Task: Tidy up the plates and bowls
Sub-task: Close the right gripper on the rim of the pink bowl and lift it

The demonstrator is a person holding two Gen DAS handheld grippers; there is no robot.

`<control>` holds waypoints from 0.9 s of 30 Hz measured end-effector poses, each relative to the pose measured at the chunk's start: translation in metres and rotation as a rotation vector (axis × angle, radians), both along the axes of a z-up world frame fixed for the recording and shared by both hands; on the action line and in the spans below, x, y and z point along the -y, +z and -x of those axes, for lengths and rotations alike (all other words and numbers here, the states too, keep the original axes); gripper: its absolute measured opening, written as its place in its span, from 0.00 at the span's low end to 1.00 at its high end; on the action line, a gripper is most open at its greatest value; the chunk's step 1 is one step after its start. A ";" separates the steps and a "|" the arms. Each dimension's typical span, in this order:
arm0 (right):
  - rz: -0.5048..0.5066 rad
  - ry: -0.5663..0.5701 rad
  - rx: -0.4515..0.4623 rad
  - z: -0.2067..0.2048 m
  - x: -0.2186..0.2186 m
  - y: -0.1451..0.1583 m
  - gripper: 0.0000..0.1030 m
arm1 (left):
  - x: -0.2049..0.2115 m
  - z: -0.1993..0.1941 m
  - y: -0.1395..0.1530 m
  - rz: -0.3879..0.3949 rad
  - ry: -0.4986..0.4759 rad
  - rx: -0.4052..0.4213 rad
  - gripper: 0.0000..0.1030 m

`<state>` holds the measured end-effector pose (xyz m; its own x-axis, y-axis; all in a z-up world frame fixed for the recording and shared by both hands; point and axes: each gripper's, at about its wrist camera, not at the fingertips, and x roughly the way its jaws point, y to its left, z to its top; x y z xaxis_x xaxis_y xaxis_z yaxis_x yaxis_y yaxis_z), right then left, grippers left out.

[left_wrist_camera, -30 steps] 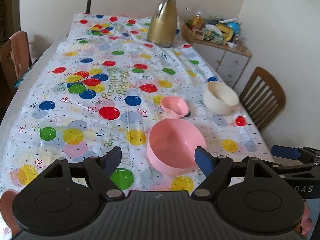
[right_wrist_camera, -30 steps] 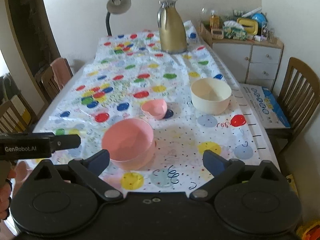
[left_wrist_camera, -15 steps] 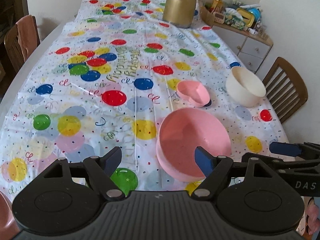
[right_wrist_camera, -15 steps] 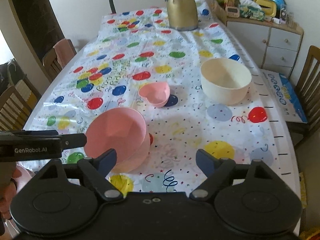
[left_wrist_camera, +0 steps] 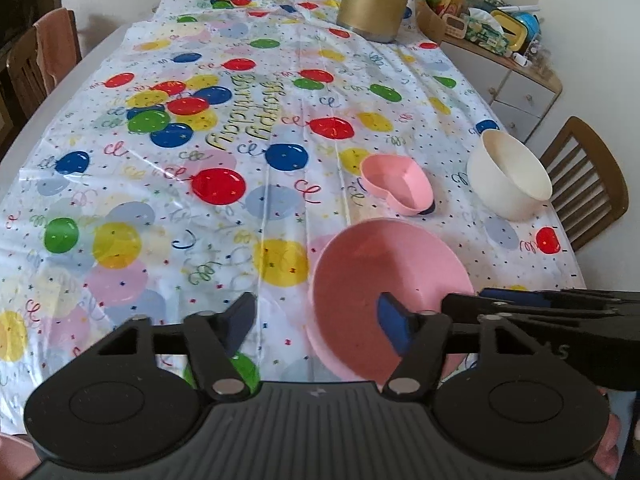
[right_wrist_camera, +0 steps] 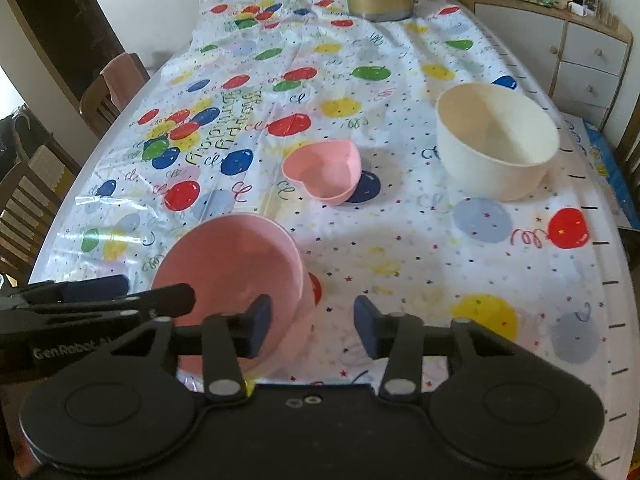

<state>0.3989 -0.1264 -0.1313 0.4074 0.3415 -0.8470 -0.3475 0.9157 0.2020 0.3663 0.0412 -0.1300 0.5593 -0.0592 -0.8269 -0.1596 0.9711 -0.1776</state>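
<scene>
Three dishes sit on the balloon-print plastic tablecloth (right_wrist_camera: 400, 248): a large round pink plastic bowl (right_wrist_camera: 232, 264), a small pink heart-shaped bowl (right_wrist_camera: 324, 176) just beyond it, and a deep cream round bowl (right_wrist_camera: 496, 140) beyond the pink bowl and to its right, near the table edge. Judging by the task, the step in hand is the pickup of the large pink bowl, probably for nesting with the others. The right gripper (right_wrist_camera: 310, 326) has its jaws spread, its left finger at or just inside the bowl's near rim and the other outside it; whether it touches I cannot tell. The left gripper (left_wrist_camera: 316, 322) is likewise released, its right finger reaching over the bowl's near wall, grasping nothing. The next move calls for one claw to straddle the thin rim squarely and pinch it without tipping the bowl or dragging the slippery cloth. Far beyond the pink bowl stands a gold metal jug (left_wrist_camera: 374, 0); wooden chairs (left_wrist_camera: 588, 184) ring the table, and a cluttered white drawer cabinet (right_wrist_camera: 576, 52) stands against the wall.
</scene>
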 end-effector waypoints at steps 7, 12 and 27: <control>-0.016 -0.012 -0.036 -0.002 -0.003 -0.005 0.14 | 0.006 -0.004 -0.005 0.004 -0.008 -0.013 0.22; 0.017 -0.026 -0.022 0.004 -0.006 -0.002 0.08 | 0.009 0.002 -0.001 0.000 -0.019 -0.010 0.17; 0.037 -0.130 -0.041 0.096 0.027 0.030 0.09 | 0.038 0.078 0.025 0.021 -0.182 -0.023 0.17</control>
